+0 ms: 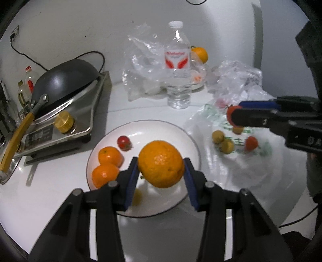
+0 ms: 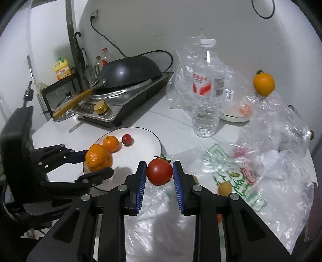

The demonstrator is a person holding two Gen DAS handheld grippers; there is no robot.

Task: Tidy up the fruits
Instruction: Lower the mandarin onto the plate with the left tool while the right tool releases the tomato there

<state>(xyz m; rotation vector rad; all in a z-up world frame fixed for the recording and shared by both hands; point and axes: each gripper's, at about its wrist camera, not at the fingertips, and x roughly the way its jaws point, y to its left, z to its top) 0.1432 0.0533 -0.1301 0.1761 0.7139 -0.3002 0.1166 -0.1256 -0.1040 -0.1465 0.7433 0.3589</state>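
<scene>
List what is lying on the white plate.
On the white plate lie two small oranges and a small red tomato. The big orange in the left claw hides part of the plate.

A clear plastic water bottle with a white cap and red-and-white label point(image 2: 207, 88) stands upright on the white countertop point(image 1: 140, 112). To its left, a black domed wok with a wooden handle point(image 1: 64, 80) lies upside down on a stainless steel stove with a brass knob point(image 1: 80, 121). A black cable point(image 2: 112, 43) runs from a wall socket point(image 2: 94, 15) towards the stove. Behind the stove stand a yellow carton point(image 2: 62, 68) and what may be small glass condiment bottles point(image 1: 30, 80), too blurred to tell.
</scene>
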